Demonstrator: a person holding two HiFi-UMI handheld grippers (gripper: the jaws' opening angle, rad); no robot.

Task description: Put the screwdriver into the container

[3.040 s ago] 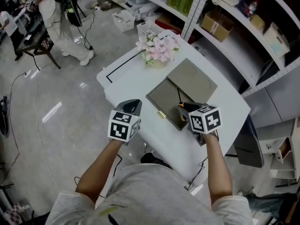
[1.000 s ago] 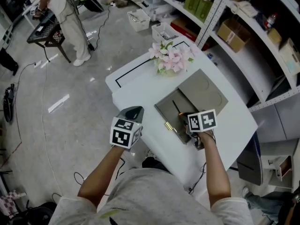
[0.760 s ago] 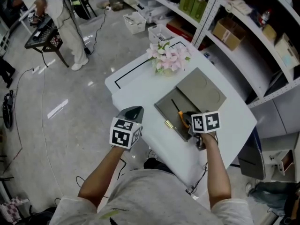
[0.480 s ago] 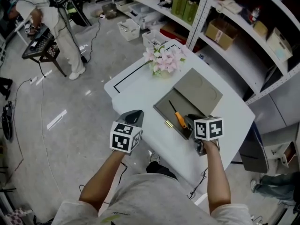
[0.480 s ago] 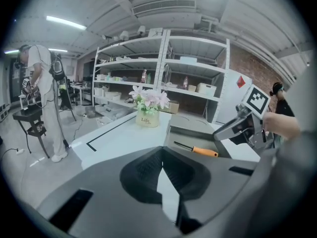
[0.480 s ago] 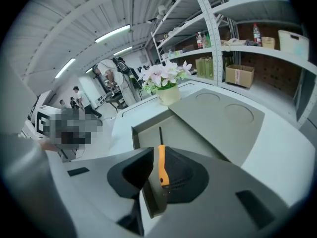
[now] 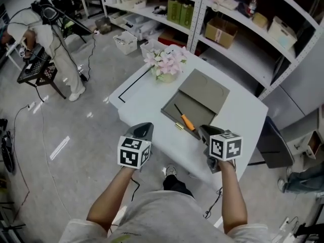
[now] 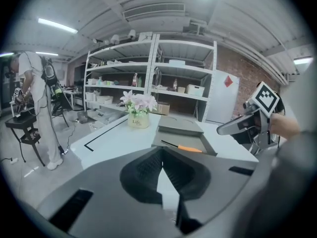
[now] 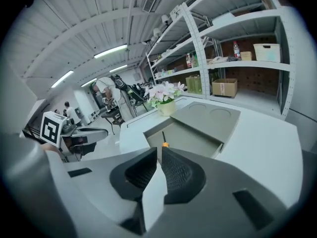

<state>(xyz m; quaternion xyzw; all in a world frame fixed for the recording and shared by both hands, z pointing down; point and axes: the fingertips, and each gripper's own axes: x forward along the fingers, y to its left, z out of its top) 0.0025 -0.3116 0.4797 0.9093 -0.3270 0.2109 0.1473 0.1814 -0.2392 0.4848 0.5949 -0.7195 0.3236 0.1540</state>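
The screwdriver [image 7: 185,119], orange handle and dark shaft, lies inside the open grey container [image 7: 178,104] on the white table; its flat lid [image 7: 205,87] is folded back behind. The left gripper view shows the screwdriver [image 8: 182,148] in the container [image 8: 195,155]. In the right gripper view only its orange tip [image 9: 165,145] peeks over the jaws. My left gripper [image 7: 142,130] hangs off the table's near edge, shut and empty. My right gripper [image 7: 206,132] is just short of the container's near rim, shut and empty. Neither touches the screwdriver.
A pot of pink flowers [image 7: 164,65] stands behind the container, beside a black tape outline [image 7: 132,81] on the table [image 7: 238,118]. Metal shelving [image 7: 243,34] with boxes runs behind the table. A person [image 7: 48,49] stands at a black stand far left.
My right gripper has drawn back from over the container toward me, leaving the screwdriver lying inside it. The left gripper has barely moved.
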